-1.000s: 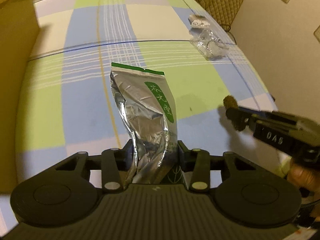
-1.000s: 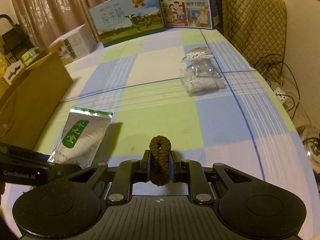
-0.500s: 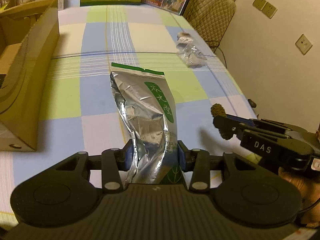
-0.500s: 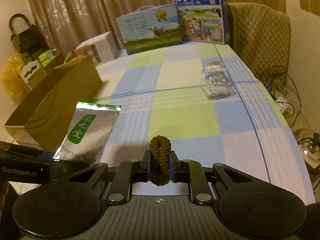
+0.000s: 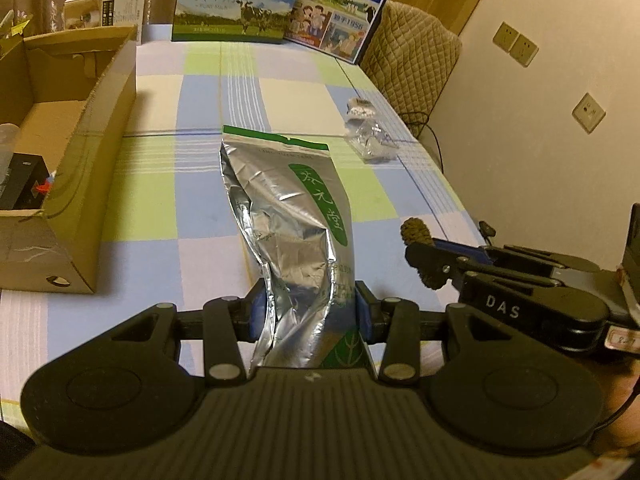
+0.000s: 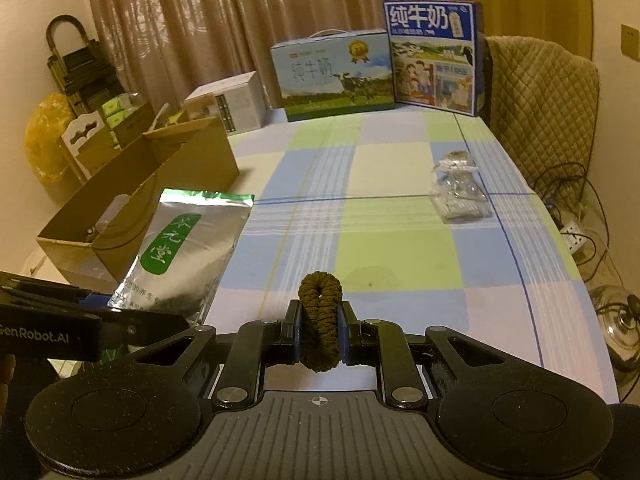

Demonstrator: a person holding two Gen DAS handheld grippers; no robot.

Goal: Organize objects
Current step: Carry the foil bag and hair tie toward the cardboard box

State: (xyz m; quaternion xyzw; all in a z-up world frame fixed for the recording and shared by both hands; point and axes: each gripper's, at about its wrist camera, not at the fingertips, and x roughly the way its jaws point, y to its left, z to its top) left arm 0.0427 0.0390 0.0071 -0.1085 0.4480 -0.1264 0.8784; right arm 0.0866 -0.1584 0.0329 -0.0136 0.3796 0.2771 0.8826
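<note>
A silver foil pouch (image 5: 288, 216) with a green label stands up between the fingers of my left gripper (image 5: 306, 314), which is shut on its lower part and holds it above the checked tablecloth. The pouch (image 6: 184, 252) also shows at the left of the right wrist view. My right gripper (image 6: 319, 330) is shut on a brown braided hair tie (image 6: 319, 320); that hair tie (image 5: 416, 234) sticks out at the right of the left wrist view. An open cardboard box (image 5: 60, 152) sits on the table's left side with a few things inside.
A clear plastic bag (image 6: 458, 196) of small items lies at the table's right side. Two milk cartons (image 6: 332, 76) and a white box (image 6: 232, 106) stand at the far end. A quilted chair (image 6: 540, 96) and cables are beyond the right edge.
Both grippers have risen and pulled back with their loads held. More of the room, the cardboard box and the cartons now show.
</note>
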